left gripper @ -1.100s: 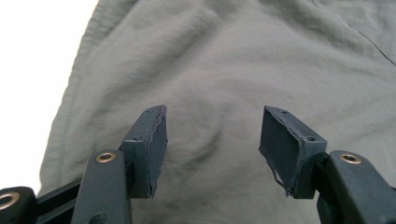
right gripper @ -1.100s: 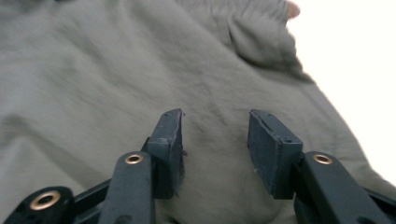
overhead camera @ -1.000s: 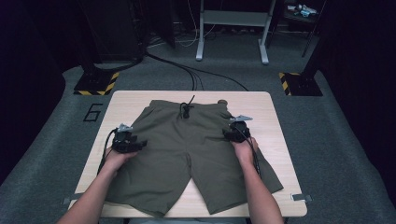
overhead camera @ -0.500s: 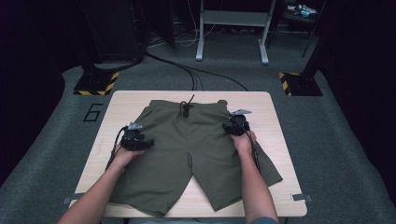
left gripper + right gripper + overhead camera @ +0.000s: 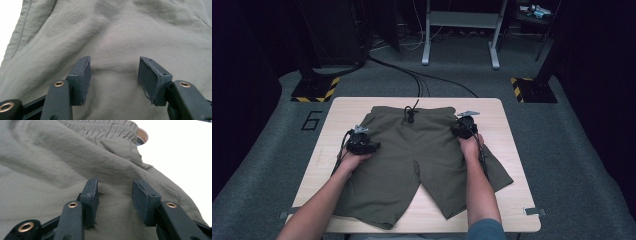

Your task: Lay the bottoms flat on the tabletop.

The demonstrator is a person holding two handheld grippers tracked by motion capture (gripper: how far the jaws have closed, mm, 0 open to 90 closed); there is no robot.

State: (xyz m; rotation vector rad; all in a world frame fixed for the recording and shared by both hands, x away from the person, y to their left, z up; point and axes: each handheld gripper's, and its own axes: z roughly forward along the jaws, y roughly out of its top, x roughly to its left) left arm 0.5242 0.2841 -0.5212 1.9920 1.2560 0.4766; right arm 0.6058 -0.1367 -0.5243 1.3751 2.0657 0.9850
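- Nearest to us, the hems of the olive shorts [image 5: 412, 165] lie at the near edge of the table [image 5: 507, 120]. The garment is spread flat, legs toward us, and serves as our landmark.
- Our two bare forearms come in over the shorts' legs, one on each side.
- We hold the left gripper [image 5: 113, 75] over the left side of the shorts, just below the hip. Its jaws stand well apart with only wrinkled fabric between them, and they grip nothing.
- We hold the right gripper [image 5: 114, 195] at the shorts' right hip, near the waistband. Its jaws are parted too, a ridge of cloth rising in the gap, unpinched.
- Farther off, the gathered waistband [image 5: 100, 126] faces away from us, its dark drawstring [image 5: 410, 114] knotted at the middle.
- Beyond the shorts, bare table, then grey carpet with black cables [image 5: 422, 80].
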